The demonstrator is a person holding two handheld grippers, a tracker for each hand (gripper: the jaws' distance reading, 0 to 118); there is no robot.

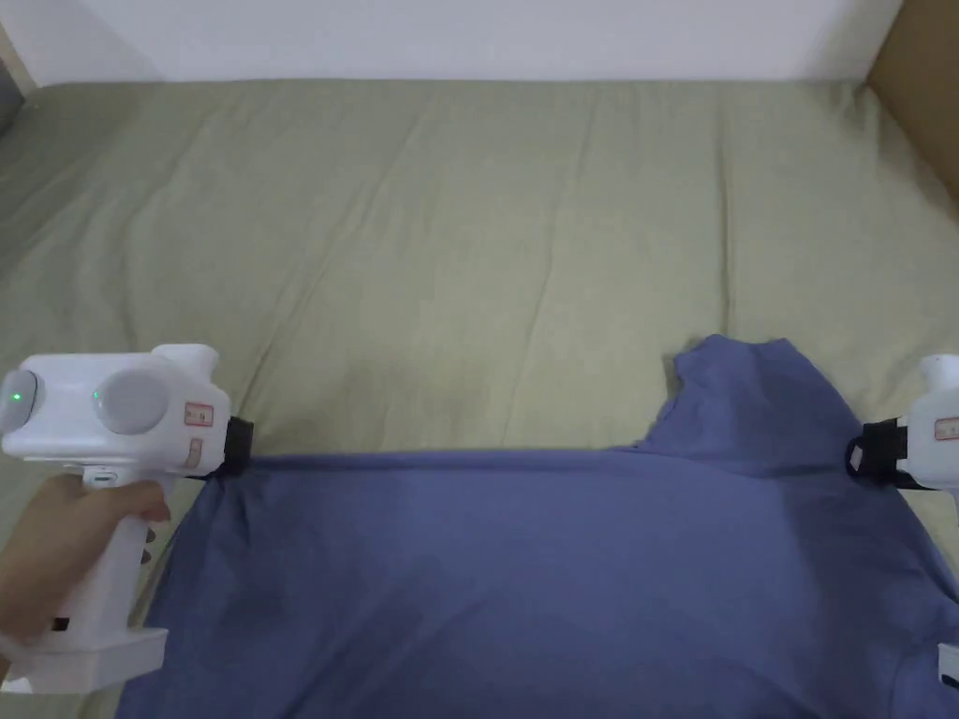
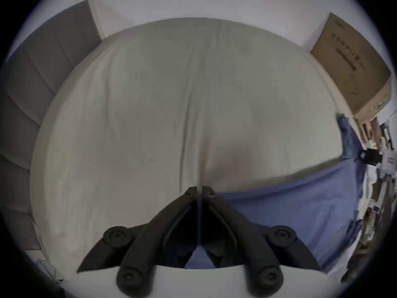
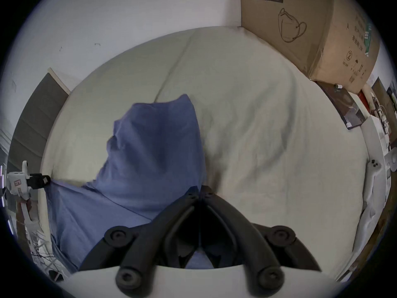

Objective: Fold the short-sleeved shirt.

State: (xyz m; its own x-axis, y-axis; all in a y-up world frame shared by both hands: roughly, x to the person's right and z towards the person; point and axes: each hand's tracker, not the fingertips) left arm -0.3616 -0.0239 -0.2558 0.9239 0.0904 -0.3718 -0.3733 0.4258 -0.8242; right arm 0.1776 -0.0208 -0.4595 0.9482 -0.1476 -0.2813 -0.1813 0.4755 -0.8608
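Both the left claw (image 1: 242,447) and right claw (image 1: 866,454) pinch the shirt (image 1: 524,580), its taut edge stretched sideways between them across the bed (image 1: 468,234).

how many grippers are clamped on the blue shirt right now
2. The left gripper pinches the blue shirt at the left end of its far edge; the right gripper pinches its right side, beside the sleeve.

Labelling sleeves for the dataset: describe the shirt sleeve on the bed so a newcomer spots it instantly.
Start at the green bed sheet, then find the blue shirt stretched between the left gripper and right gripper. The sleeve is the flap poking up past the shirt's straight top edge, near the right gripper.
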